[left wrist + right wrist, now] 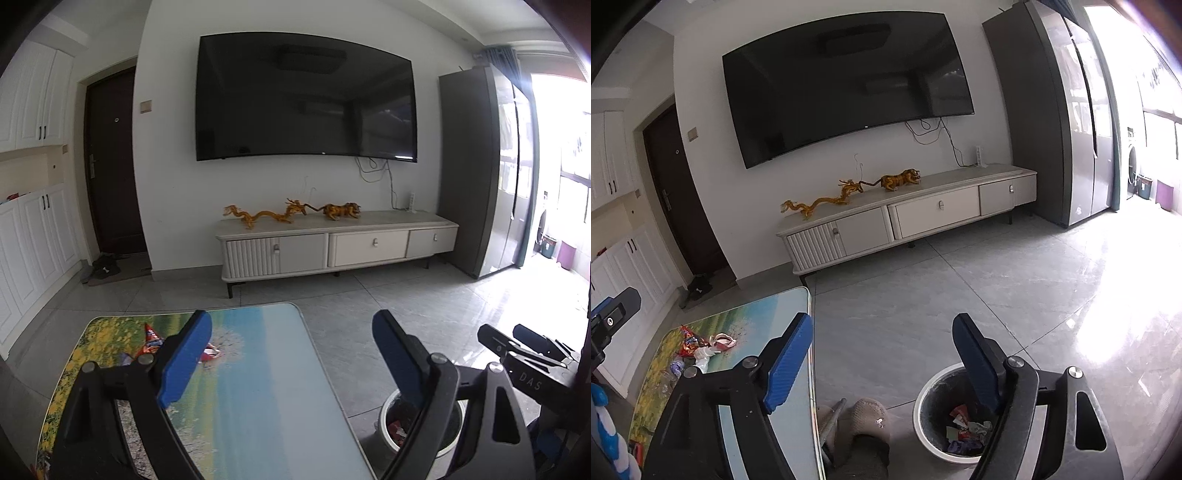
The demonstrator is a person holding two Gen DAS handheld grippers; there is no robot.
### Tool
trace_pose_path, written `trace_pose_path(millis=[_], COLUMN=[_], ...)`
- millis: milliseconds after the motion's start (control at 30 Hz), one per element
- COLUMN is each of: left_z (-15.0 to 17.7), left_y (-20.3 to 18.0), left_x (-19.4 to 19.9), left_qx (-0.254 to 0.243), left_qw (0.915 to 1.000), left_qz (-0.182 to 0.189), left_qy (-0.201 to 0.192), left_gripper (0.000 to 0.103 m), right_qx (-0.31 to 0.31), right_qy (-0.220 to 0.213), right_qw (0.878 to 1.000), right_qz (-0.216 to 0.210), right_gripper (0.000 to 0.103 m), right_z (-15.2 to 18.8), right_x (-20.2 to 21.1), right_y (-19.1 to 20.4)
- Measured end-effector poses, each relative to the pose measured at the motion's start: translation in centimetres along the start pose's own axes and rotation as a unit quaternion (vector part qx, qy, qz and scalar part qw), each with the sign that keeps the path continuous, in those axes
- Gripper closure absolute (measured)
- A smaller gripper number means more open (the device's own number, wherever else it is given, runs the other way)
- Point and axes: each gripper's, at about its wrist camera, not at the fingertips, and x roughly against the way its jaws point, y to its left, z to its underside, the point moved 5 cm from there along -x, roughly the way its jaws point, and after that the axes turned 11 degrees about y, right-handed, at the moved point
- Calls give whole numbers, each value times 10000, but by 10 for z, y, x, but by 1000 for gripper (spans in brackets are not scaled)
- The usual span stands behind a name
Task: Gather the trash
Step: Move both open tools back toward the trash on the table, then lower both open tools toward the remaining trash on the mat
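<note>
Blue-padded tongs fill the foreground of both wrist views, and each pair stands wide with nothing between the pads: the left tongs point(291, 354) hang over the near end of the counter point(258, 387), the right tongs point(882, 362) over the gap between that counter and the bin point(932, 391) on the floor. The bin sits just beside the counter's long edge, probably so that scraps can be carried across in one short move; it already holds several crumpled wrappers point(964, 424). What is left of the trash lies clustered at the counter's far left end: a red snack packet point(689, 341), a white-and-red crumpled wrapper point(722, 341) and some clear plastic point(677, 367) near them. Judging by the empty, spread pads, both hands look ready for another reach toward that cluster.
</note>
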Motion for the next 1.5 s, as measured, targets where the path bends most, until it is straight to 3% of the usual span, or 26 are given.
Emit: trace_pose_path(millis=[600, 1500], left_z=[15, 48], left_y=[92, 222], left_x=[27, 32], left_qx=[524, 1265], left_qw=[9977, 9900], left_qz=[-418, -612], left_qy=[-124, -148], left_gripper=[14, 14], right_qx=[711, 1787], right_qy=[-1, 376], right_qw=[9973, 9800], right_qz=[-203, -796], right_gripper=[16, 15], right_z=[5, 16], right_x=[6, -20], right_y=[76, 225])
